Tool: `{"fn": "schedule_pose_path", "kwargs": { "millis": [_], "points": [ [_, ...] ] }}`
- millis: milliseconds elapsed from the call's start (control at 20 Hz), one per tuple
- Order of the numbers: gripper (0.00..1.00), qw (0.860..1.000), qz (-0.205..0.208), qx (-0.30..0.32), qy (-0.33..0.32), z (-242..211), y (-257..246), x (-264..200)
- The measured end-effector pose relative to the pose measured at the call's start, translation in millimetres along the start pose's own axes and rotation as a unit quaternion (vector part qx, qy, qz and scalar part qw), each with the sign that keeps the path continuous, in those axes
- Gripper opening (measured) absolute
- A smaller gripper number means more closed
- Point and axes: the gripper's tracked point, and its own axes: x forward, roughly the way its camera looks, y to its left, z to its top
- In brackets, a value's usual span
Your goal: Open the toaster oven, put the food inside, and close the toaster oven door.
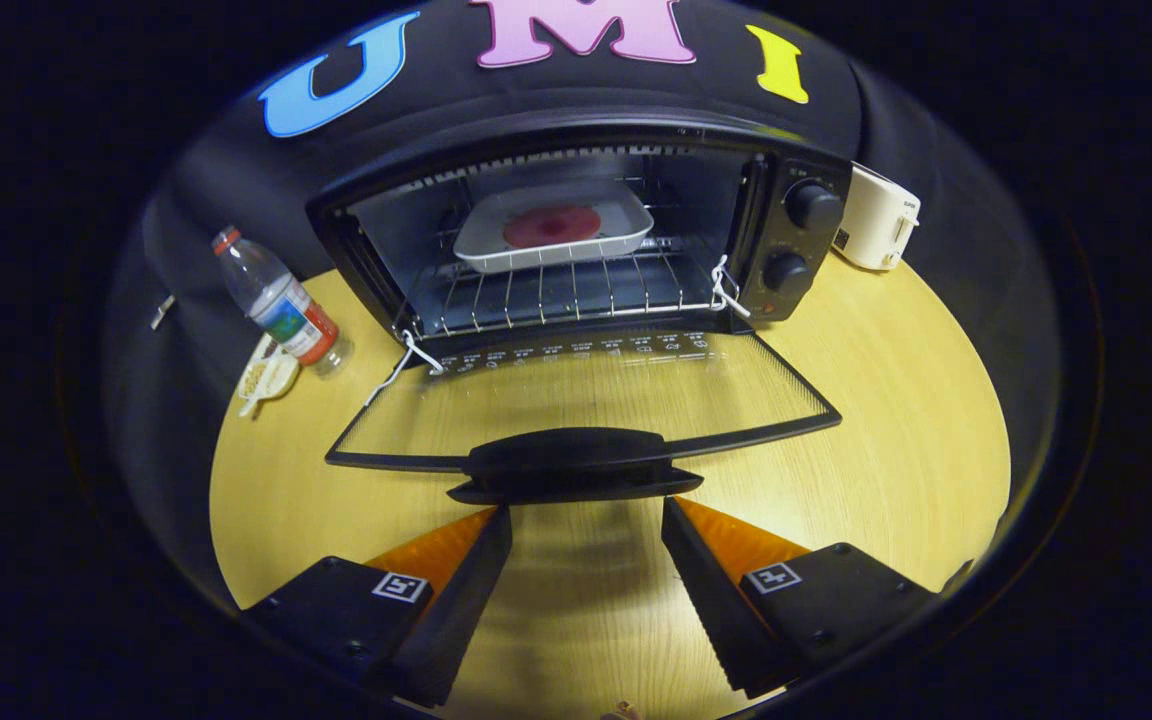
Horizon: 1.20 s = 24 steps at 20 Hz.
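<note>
One toaster oven (576, 240), one tray (553, 228), one bottle (278, 300)

Camera riding the claw (586, 515), low over the table (916, 420), facing the open toaster oven (576, 230) closely

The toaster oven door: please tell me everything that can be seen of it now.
The toaster oven door is fully open, hinged down and lying nearly flat over the wooden table. It is a clear glass pane in a thin black frame, with a wide black handle on its front edge. White cords hang at both hinge corners. The hand-held gripper is open, its fingertips just short of the handle, apparently not touching it.
</note>
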Motion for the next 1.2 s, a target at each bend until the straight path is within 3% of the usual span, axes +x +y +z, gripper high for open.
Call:
{"fn": "schedule_pose_path", "kwargs": {
  "millis": [300, 800, 950, 1200],
  "points": [
    [0.99, 0.995, 0.033, 0.028, -0.088, 48.4, 3.3, -35.4],
    [0.99, 0.987, 0.047, -0.005, -0.154, 79.8, -28.3, -107.4],
    [0.99, 0.973, 0.053, -0.014, -0.224, 130.5, -52.0, -157.4],
    [0.99, 0.930, 0.035, -0.033, -0.365, 248.5, -107.2, -286.4]
  ]
}}
